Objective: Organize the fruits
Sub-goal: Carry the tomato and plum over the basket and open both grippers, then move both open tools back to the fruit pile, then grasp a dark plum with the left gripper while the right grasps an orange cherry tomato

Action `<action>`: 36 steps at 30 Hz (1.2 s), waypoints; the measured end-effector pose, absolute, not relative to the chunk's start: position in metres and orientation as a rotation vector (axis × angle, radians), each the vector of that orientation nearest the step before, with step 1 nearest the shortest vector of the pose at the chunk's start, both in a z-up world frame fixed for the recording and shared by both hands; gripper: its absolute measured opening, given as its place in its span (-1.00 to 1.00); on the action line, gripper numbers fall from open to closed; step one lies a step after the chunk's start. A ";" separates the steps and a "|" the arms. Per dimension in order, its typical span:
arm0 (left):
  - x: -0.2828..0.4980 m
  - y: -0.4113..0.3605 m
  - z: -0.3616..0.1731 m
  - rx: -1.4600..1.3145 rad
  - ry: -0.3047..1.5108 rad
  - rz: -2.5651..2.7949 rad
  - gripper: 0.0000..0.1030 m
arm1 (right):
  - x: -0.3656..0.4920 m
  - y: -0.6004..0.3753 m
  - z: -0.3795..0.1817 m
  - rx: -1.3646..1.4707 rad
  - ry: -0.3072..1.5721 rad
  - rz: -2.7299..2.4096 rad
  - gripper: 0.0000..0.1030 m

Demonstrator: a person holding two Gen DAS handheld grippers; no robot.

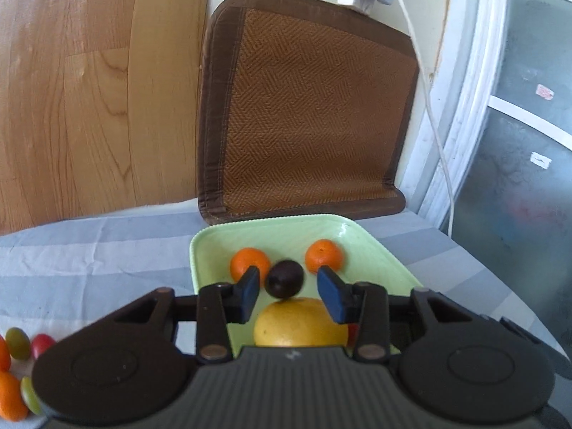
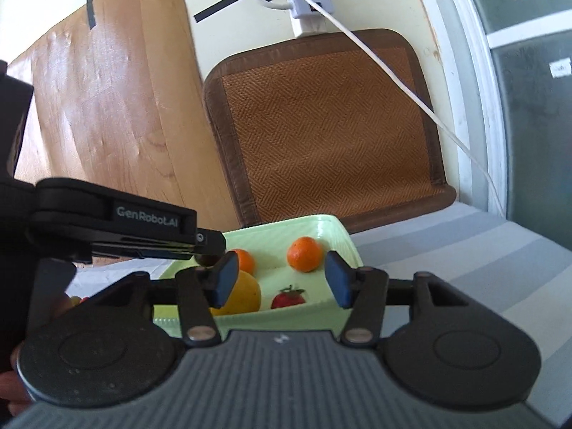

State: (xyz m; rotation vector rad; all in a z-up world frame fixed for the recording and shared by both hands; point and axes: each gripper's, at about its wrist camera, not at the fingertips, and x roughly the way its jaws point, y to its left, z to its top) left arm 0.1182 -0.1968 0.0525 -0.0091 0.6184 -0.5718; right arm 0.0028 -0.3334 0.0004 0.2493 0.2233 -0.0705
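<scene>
A light green tray (image 1: 371,246) (image 2: 341,239) holds two oranges (image 1: 249,264) (image 1: 324,255), a dark round fruit (image 1: 285,279), a big yellow fruit (image 1: 300,323) (image 2: 243,291) and a strawberry (image 2: 287,297). My left gripper (image 1: 290,295) is open above the tray, its jaws apart on either side of the dark fruit without touching it. In the right wrist view the left gripper (image 2: 211,245) reaches in from the left. My right gripper (image 2: 280,280) is open and empty over the tray's near side.
Small orange, green and red fruits (image 1: 18,343) lie on the striped grey cloth (image 1: 89,250) left of the tray. A brown woven mat (image 1: 304,107) leans on the wall behind. A white cable (image 2: 411,96) hangs at right.
</scene>
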 end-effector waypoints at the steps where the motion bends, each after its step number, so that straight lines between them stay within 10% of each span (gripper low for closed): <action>1: 0.117 -0.193 0.053 -0.027 0.621 -0.573 -0.20 | 0.003 -0.335 0.000 0.264 0.224 -0.072 0.10; 18: 0.045 0.091 0.067 -0.164 0.489 -0.087 -0.18 | -0.030 -0.312 0.011 0.263 0.105 -0.098 0.04; 36: 0.071 0.053 -0.001 -0.068 0.643 -0.211 -0.50 | 0.096 -0.180 -0.006 0.254 0.564 0.332 -0.10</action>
